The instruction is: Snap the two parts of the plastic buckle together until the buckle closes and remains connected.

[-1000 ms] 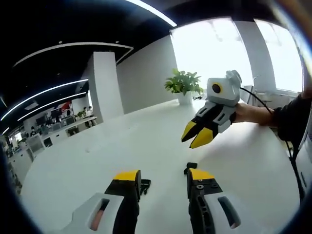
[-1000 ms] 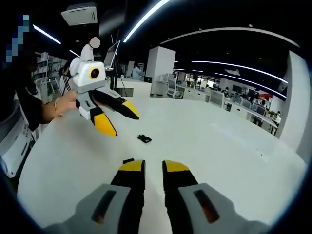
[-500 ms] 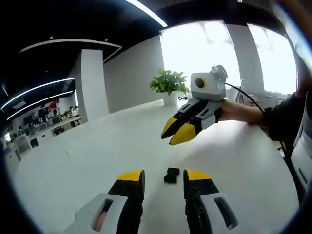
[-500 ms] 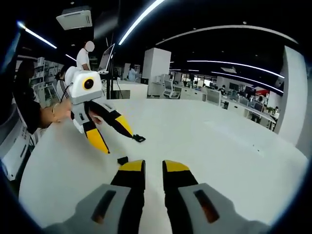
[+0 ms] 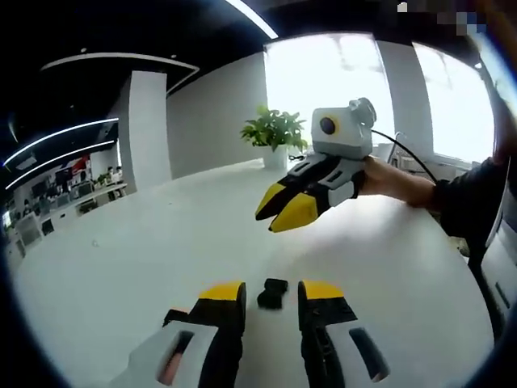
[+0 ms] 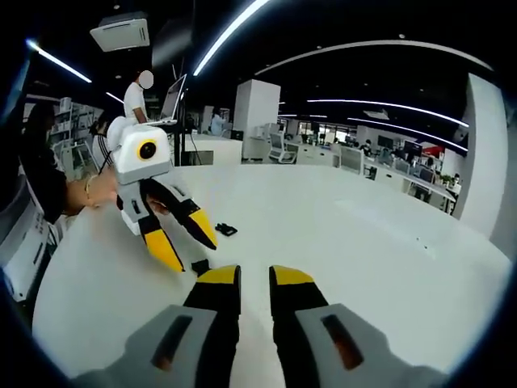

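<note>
In the left gripper view a black buckle part (image 5: 272, 293) lies on the white table (image 5: 145, 259), seen in the gap between the tips of my left gripper (image 5: 272, 291), which is open and not touching it. A second black part (image 5: 174, 314) peeks out left of the left jaw. My right gripper (image 5: 284, 207) hangs above the table further on, held by a hand, with nothing in it. In the right gripper view my right gripper (image 6: 254, 276) shows a narrow gap. The left gripper (image 6: 186, 244) hovers with spread fingers between one buckle part (image 6: 225, 229) and the other (image 6: 199, 265).
A potted plant (image 5: 275, 137) stands at the table's far edge by the bright windows. A person's sleeve (image 5: 472, 202) comes in from the right. Office desks (image 6: 371, 162) and a standing person (image 6: 139, 97) lie beyond the wide white table (image 6: 363, 242).
The left gripper has come down and in towards the buckle parts, and one part now shows between its jaws. The right gripper has stayed above the table, jaws unchanged.
</note>
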The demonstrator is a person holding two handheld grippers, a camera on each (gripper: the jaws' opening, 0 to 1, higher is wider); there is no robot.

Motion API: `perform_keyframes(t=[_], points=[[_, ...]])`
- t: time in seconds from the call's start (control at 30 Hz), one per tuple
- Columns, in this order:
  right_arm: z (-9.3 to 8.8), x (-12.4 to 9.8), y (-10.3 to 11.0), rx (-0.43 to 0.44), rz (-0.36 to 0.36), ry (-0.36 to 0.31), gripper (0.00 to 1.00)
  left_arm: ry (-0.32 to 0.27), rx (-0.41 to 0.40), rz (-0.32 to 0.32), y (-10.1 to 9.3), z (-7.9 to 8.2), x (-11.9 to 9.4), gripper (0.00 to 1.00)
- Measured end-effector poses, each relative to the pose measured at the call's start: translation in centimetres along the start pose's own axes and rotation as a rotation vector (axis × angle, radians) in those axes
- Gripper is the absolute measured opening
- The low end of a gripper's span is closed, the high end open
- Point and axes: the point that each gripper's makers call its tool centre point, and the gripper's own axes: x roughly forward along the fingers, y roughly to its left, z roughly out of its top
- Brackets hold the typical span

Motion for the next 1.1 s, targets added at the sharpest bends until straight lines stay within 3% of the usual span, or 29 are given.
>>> perform_keyframes(t=[0.6, 1.1], points=[[0.3, -0.1, 0.4, 0.010, 0.014, -0.009, 0.14, 0.047, -0.041, -0.016, -0.2, -1.1, 0.7, 0.19], [0.4, 0.0, 0.6, 0.012, 0.015, -0.011, 0.14, 0.038, -0.095, -0.019, 0.1, -1.2, 0.6, 0.13]])
